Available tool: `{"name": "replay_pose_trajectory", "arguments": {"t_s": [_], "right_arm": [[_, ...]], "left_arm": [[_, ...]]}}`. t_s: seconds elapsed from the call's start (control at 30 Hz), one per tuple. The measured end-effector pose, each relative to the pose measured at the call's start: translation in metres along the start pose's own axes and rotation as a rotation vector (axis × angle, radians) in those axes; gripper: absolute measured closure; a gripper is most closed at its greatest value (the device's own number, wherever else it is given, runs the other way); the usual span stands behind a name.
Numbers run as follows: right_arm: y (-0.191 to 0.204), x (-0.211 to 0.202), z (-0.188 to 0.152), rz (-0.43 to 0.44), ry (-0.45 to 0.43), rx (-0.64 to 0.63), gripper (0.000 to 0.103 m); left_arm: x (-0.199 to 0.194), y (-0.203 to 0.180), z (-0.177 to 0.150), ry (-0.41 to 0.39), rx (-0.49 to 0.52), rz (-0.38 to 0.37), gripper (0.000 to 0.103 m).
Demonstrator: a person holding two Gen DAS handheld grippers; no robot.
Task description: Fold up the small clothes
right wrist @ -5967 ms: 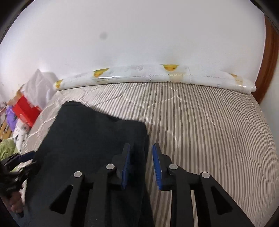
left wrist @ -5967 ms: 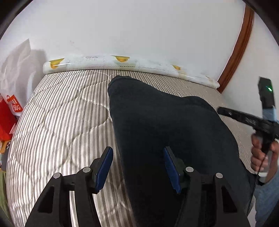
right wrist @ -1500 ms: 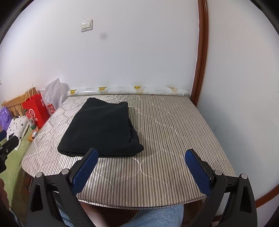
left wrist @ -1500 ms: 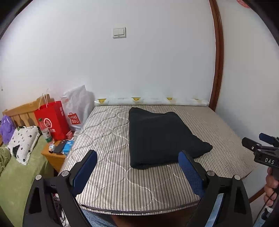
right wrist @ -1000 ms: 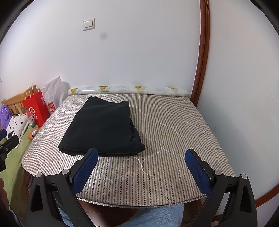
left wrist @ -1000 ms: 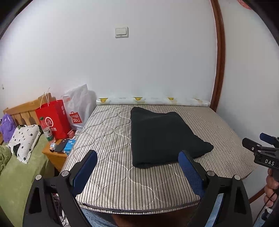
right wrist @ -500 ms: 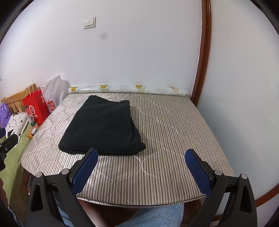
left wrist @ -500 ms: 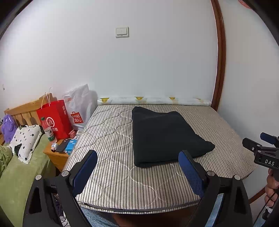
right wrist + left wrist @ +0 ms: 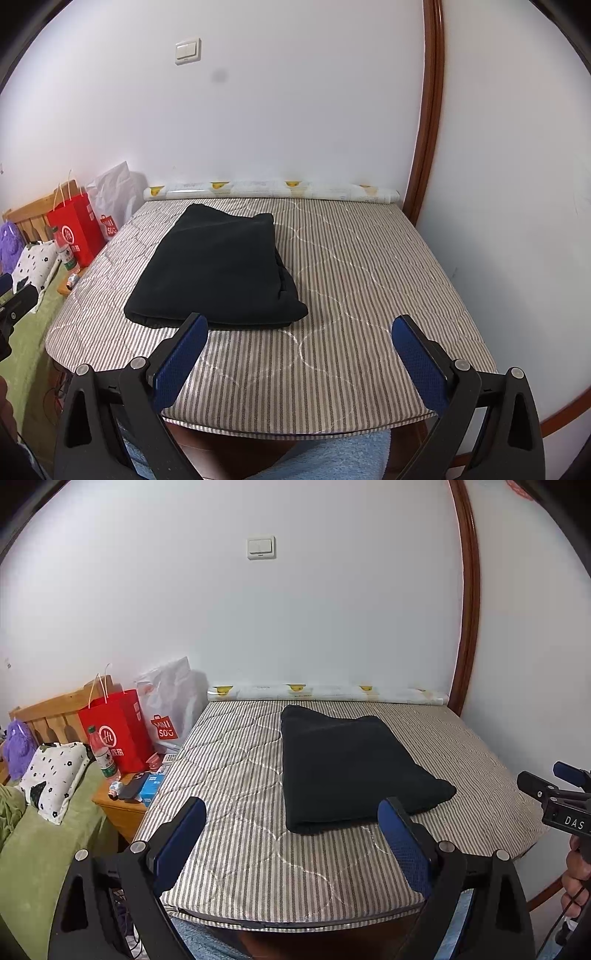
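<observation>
Fingers of the left gripper (image 9: pixel 291 821) and right gripper (image 9: pixel 295 339) spread wide, empty, near the folded black garment (image 9: pixel 218 266) on the mattress (image 9: pixel 362 273).

You are in a home bedroom: a bed with a striped quilted mattress (image 9: pixel 240 760) stands against a white wall with a light switch (image 9: pixel 261 547). Beside it a wooden nightstand (image 9: pixel 122 808) carries a bottle (image 9: pixel 102 755) and small items, with a red shopping bag (image 9: pixel 118 727), a floral pillow (image 9: pixel 55 775) and a green blanket (image 9: pixel 33 849)
</observation>
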State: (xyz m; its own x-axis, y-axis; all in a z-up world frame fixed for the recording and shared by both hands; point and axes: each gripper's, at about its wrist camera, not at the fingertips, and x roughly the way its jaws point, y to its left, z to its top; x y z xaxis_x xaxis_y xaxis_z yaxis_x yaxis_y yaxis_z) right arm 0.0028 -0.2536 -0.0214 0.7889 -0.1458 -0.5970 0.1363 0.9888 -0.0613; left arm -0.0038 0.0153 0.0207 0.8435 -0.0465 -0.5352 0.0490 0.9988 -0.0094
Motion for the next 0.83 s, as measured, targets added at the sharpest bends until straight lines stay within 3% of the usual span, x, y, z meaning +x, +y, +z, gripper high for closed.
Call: {"name": "replay_pose_trajectory", "arguments": {"t_s": [0.83], "right_arm": [[-0.0005, -0.0001, -0.0003, 0.003, 0.0, -0.007, 0.004]], "left_arm": [[-0.0027, -0.0022, 0.0003, -0.01, -0.011, 0.002, 0.009]]}}
